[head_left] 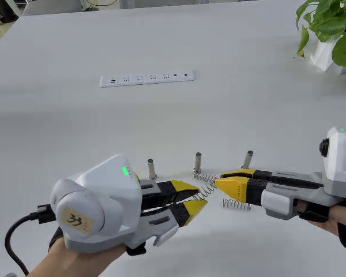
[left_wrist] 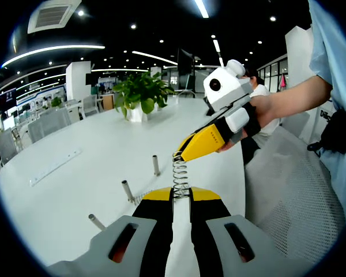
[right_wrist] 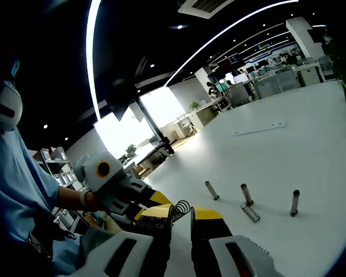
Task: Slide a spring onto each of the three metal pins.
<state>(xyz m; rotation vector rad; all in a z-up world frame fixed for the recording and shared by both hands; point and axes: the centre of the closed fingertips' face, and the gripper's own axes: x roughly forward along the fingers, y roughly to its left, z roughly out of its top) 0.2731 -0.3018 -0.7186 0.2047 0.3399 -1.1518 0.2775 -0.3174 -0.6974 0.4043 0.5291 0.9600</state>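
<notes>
Three upright metal pins (head_left: 151, 168) (head_left: 198, 161) (head_left: 248, 158) stand bare in a row on the grey table. One spring (head_left: 206, 188) hangs in the air in front of them, stretched between the two grippers. My left gripper (head_left: 199, 196) is shut on its near end, and my right gripper (head_left: 218, 182) pinches the other end. In the left gripper view the spring (left_wrist: 180, 176) rises from my left gripper (left_wrist: 181, 193) to the right gripper's yellow tip (left_wrist: 179, 154). A second spring (head_left: 203, 175) lies by the middle pin; a third spring (head_left: 236, 203) lies under the right gripper.
A white power strip (head_left: 147, 78) lies further back on the table (head_left: 75, 127). A potted plant (head_left: 331, 34) stands at the far right corner. A black cable (head_left: 14, 236) trails from the left gripper.
</notes>
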